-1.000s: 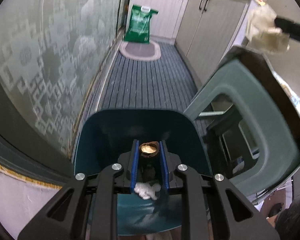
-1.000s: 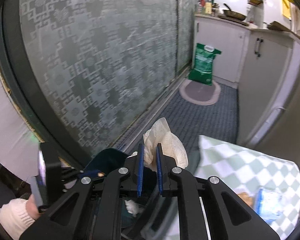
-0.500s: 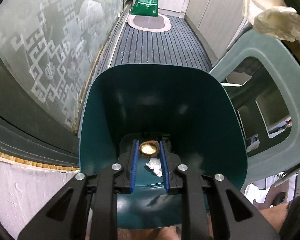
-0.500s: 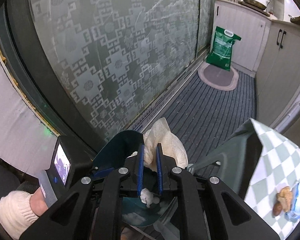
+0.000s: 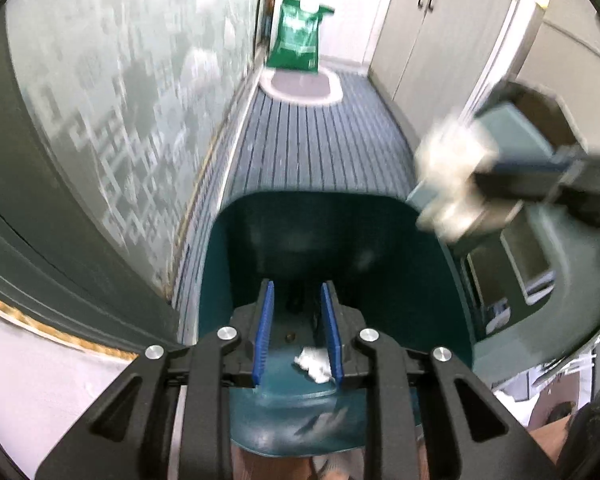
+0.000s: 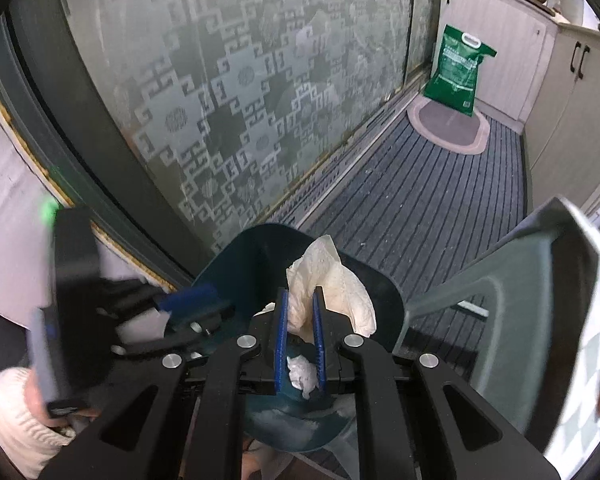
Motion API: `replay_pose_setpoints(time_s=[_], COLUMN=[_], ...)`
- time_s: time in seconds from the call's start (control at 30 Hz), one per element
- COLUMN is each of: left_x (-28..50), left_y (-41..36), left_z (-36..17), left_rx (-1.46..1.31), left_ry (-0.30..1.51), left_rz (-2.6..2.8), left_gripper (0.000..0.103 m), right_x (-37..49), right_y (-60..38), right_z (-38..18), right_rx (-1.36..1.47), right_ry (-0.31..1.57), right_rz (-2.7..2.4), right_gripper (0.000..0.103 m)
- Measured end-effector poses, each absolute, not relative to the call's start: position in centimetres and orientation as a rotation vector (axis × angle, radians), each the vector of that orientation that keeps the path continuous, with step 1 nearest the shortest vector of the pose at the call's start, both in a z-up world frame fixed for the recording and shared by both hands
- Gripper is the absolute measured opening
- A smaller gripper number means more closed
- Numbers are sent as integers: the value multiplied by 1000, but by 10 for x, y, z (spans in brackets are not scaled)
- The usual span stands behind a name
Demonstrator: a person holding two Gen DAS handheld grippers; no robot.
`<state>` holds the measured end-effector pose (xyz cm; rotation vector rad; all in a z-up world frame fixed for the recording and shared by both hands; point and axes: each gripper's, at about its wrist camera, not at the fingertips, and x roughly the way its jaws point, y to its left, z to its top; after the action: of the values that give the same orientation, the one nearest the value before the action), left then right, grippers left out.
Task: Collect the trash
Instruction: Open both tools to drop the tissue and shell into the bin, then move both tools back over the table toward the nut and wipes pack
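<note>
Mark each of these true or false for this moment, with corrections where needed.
1. The right gripper is clamped on a crumpled tissue. True.
2. The teal bin is empty. False: a small white wad lies at its bottom.
3. A green bag stands at the far end of the floor, by an oval mat. True.
4. The tissue lies loose inside the bin. False: it is pinched between the right gripper's fingers, not released.
5. The left gripper grips the white wad. False: nothing is between its fingers, and its jaws have just been opening; the wad lies in the bin below them.
</note>
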<state>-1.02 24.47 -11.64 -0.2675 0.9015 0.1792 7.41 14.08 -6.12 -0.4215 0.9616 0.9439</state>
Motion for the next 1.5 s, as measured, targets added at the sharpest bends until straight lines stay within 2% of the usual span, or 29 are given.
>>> replay_pose_setpoints(time_s=[0.27,0.67,0.8,0.93,1.27,1.5], left_x=[-20,-30,-30,-33,-35,-37], left_y=[246,242,238,237,234,230], left_z=[-80,-37,-28,-19,-2,12], left_rx=[-275,-286,-283,-279,-289,-288], left_ry=[769,637,612,580,528,488], left_rz=[194,183,160,153,160,170], left_gripper=[18,18,18,18,19,25], right_x=[66,62,61,60,51,44], right_y=[153,153,150,146,140,129], right_z=[-102,-160,-171,-174,-153,-109], right_rx=[-468,-554,-567,-573,-555,-510], right_ry=[1024,1110,1141,1138,1091,993], right_rz=[938,920,926,921,960,1001], right_gripper=[11,12,18,41,40,40])
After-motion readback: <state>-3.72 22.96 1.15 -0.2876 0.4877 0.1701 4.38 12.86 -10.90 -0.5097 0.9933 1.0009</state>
